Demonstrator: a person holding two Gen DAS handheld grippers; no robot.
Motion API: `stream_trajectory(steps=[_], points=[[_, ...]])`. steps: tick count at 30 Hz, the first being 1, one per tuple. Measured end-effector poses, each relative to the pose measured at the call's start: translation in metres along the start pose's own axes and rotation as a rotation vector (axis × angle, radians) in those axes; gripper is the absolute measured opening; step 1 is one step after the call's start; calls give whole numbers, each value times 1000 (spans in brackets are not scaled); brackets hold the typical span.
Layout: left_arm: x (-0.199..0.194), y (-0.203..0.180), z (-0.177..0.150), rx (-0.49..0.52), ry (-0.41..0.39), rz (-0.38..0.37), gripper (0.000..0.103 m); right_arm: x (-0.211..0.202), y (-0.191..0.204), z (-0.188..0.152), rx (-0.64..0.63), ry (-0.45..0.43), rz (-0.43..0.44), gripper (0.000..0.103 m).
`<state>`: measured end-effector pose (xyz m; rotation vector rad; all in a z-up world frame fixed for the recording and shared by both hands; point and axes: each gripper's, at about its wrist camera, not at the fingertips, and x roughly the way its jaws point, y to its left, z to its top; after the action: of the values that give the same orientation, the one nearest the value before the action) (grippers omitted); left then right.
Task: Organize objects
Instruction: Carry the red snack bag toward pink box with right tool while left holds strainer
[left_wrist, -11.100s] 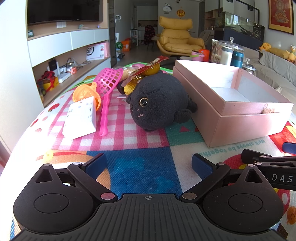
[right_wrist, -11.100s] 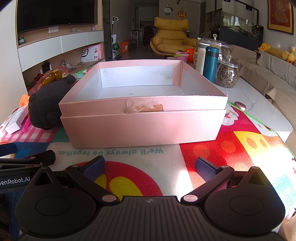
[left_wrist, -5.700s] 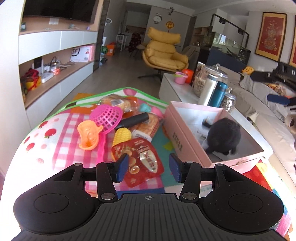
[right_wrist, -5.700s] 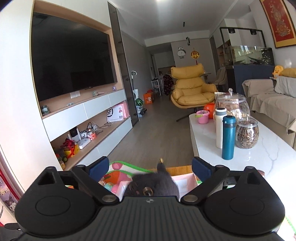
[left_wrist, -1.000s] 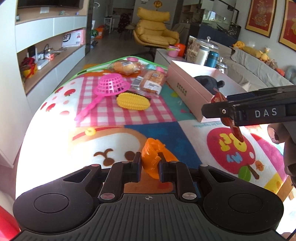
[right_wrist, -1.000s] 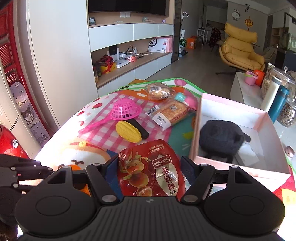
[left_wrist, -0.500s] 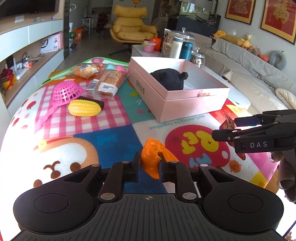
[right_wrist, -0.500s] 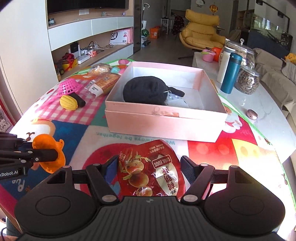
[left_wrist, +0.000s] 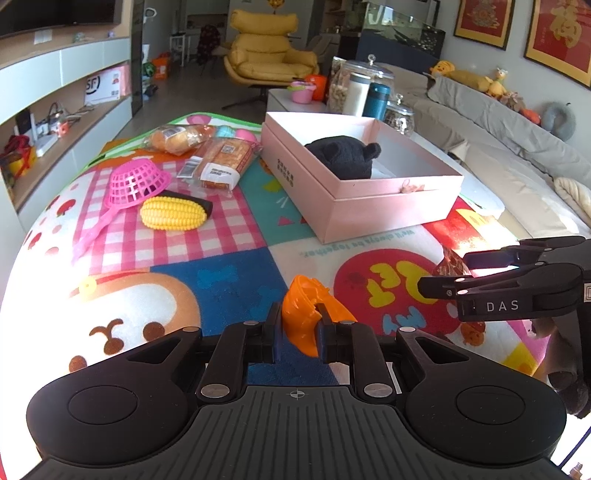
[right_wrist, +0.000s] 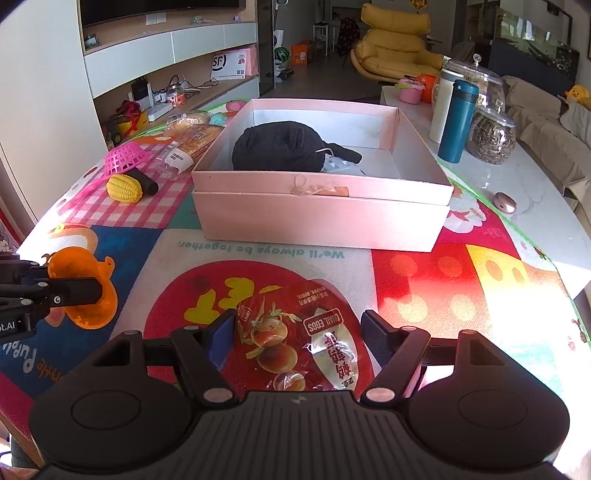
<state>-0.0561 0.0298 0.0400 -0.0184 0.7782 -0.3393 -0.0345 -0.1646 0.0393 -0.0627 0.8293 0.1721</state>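
My left gripper (left_wrist: 298, 325) is shut on an orange plastic toy (left_wrist: 301, 314), held above the colourful mat; the toy also shows in the right wrist view (right_wrist: 83, 284). My right gripper (right_wrist: 297, 334) is shut on a red quail-egg snack pouch (right_wrist: 299, 343), held above the mat in front of the pink box (right_wrist: 321, 218). The box (left_wrist: 369, 206) is open and holds a black plush toy (right_wrist: 284, 147) and a white item (right_wrist: 338, 164). The right gripper shows at the right in the left wrist view (left_wrist: 480, 280).
On the mat's left lie a pink toy strainer (left_wrist: 136, 184), a yellow toy corn (left_wrist: 171, 213), and bread packets (left_wrist: 221, 162). Jars and a teal bottle (right_wrist: 456, 122) stand on the white table right of the box. A small pink pebble-like thing (right_wrist: 505, 202) lies there.
Both grippers have moved closer to the pink box with their loads still held. The box appears larger and nearer in both views.
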Motion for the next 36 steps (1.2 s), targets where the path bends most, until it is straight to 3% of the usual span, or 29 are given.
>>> stream_trajectory(steps=[14,22,27,29,30,36], points=[[0,-6,0,7,-3,-18,20,-11,-11,-12,-1,-16,3,81],[0,-8,-2,16,3,-20,20,-10,-12,-16,-39,-26,33,98],[-2,-8,-3,18,3,-20,20,-3,-19,-19,-45,8,76,98],[-3,-8,-4,19,1,-21,20,-4,-19,-22,-41,23,100,91],[-3,-8,-4,20,0,-22,20,-6,-17,-24,-57,22,95,81],[-8,-9,-5,25,-11,-28,20,-25,-14,-22,-80,-6,84,78]])
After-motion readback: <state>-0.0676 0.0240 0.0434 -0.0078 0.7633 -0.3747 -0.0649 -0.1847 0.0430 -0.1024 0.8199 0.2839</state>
